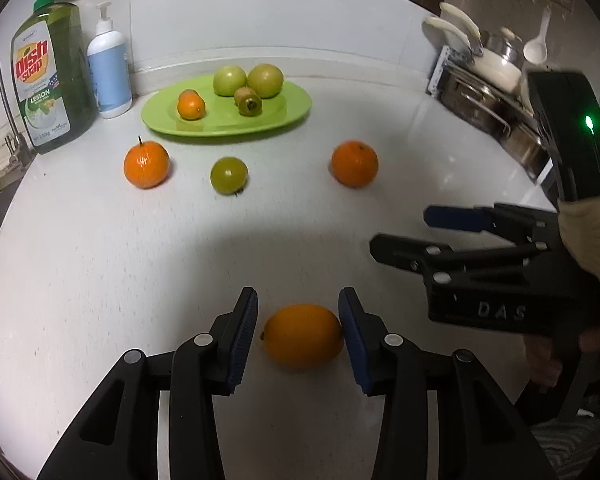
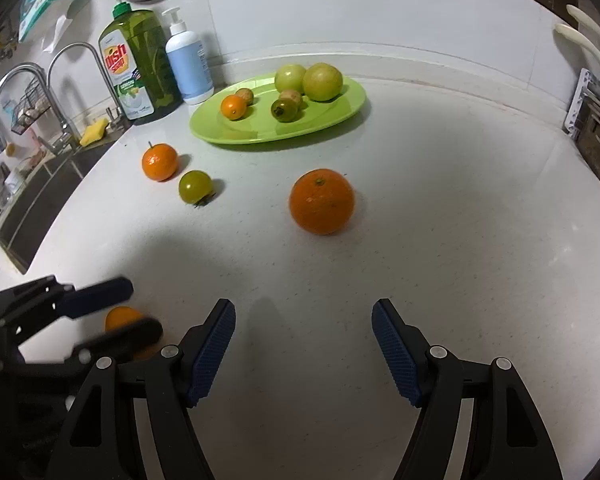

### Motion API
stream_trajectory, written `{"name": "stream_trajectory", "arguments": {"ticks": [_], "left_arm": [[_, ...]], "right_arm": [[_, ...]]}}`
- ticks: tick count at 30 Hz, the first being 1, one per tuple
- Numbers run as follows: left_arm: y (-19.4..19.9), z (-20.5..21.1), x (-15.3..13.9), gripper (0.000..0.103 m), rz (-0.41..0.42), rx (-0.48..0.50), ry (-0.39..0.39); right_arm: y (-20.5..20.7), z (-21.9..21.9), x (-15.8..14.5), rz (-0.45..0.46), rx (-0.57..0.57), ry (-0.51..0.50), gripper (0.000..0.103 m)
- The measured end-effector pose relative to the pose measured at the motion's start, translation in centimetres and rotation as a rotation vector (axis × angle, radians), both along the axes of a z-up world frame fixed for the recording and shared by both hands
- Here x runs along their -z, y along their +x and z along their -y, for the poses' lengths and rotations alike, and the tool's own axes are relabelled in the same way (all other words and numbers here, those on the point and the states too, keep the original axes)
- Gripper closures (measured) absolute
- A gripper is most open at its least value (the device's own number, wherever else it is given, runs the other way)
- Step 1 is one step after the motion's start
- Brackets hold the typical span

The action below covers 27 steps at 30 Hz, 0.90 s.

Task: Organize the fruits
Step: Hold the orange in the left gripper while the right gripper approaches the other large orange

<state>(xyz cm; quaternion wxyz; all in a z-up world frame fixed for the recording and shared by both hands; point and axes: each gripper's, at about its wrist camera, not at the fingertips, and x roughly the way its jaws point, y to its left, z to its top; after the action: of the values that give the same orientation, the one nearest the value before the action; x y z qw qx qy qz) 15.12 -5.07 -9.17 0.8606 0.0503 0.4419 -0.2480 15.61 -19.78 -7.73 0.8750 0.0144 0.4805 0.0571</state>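
Note:
An orange-yellow lemon (image 1: 302, 335) lies on the white counter between the fingers of my left gripper (image 1: 298, 330). The right pad touches it; a small gap shows at the left pad. It also shows partly hidden in the right wrist view (image 2: 122, 317). My right gripper (image 2: 303, 344) is open and empty over bare counter. A green plate (image 1: 292, 114) at the back holds several fruits. Two oranges (image 1: 147, 164) (image 1: 355, 163) and a green tomato (image 1: 228, 175) lie loose before it.
A dish soap bottle (image 1: 50, 80) and a white pump bottle (image 1: 109, 68) stand left of the plate. A sink with faucets (image 2: 28, 92) lies at the left. A dish rack with pots (image 1: 496, 92) stands at the right.

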Motion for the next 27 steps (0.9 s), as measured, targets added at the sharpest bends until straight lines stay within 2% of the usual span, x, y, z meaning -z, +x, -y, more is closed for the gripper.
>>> {"name": "stream_trajectory", "arguments": {"ticks": [14, 27], "left_arm": [[-0.9, -0.9, -0.6, 0.065, 0.035, -0.023, 0.001], [1.1, -0.5, -2.4, 0.065, 0.087, -0.05, -0.011]], "right_arm": [[-0.9, -1.0, -0.2, 0.005, -0.014, 0.002, 0.032], [-0.3, -0.7, -0.9, 0.035, -0.006, -0.011, 0.032]]}}
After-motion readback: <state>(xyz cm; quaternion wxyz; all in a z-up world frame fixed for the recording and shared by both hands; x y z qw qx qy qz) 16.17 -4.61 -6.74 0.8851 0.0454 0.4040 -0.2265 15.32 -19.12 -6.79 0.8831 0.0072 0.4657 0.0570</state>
